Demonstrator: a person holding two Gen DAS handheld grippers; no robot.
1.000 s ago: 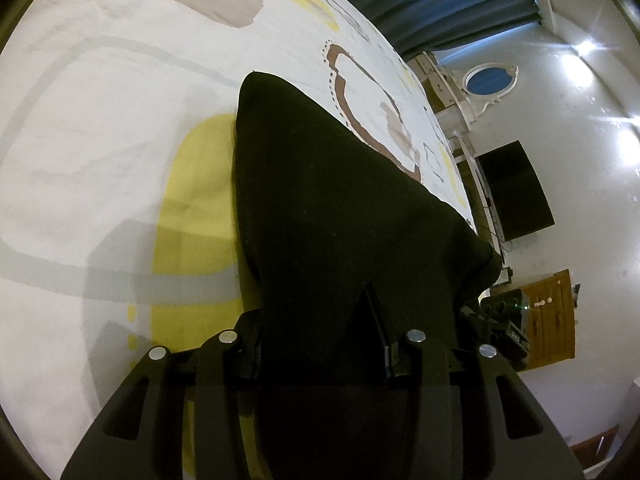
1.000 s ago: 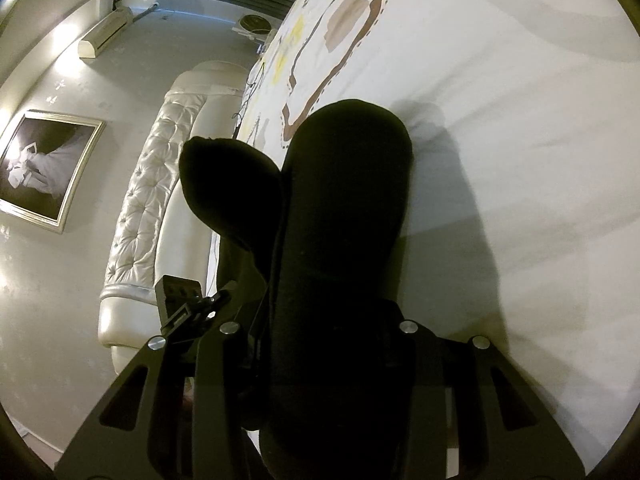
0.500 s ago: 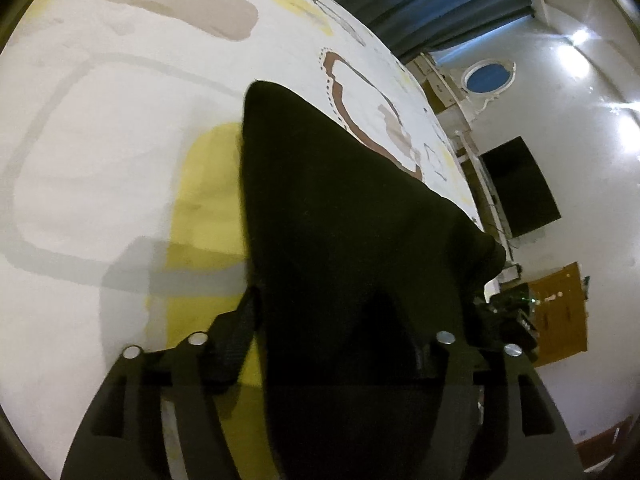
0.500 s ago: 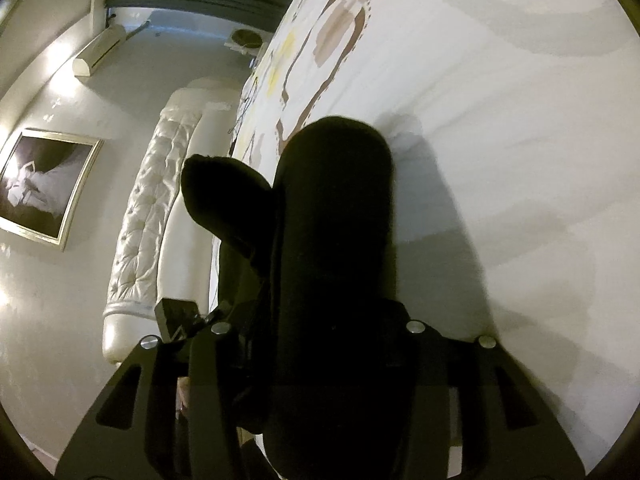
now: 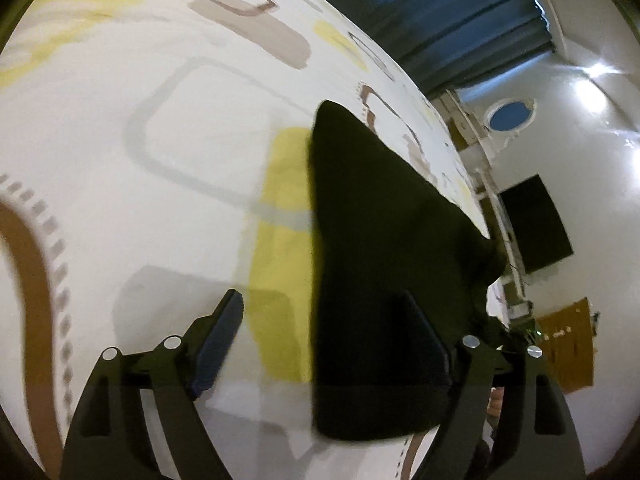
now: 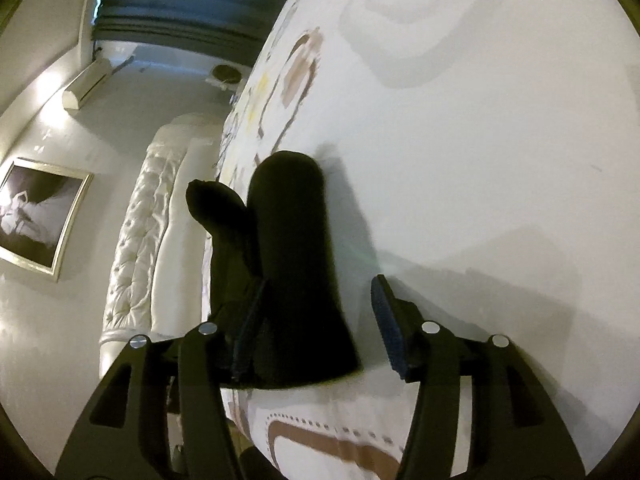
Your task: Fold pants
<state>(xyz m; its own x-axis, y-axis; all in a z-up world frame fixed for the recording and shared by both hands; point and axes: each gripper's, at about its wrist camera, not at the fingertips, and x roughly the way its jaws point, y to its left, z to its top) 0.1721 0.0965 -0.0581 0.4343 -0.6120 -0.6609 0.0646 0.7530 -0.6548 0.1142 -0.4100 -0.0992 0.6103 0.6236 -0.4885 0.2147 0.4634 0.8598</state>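
Note:
The black pants (image 5: 380,256) lie folded on the patterned white bedsheet (image 5: 120,160). In the left wrist view their near edge sits between the fingers of my left gripper (image 5: 320,332), which is open; the right finger is against the cloth, the left finger (image 5: 218,332) is clear of it. In the right wrist view the pants (image 6: 292,260) are a dark rounded bundle lying between the fingers of my right gripper (image 6: 316,320), which is open; the right finger (image 6: 386,316) stands apart from the cloth.
The bedsheet (image 6: 480,140) spreads wide around the pants. A white tufted headboard (image 6: 136,248), a framed picture (image 6: 36,216) and an air conditioner (image 6: 88,84) are to the left. Dark curtains (image 5: 460,16), a wall TV (image 5: 536,224) and a wooden cabinet (image 5: 568,344) stand beyond the bed.
Both grippers have opened and let go of the pants, which now rest on the bed. Both grippers have drawn back a little.

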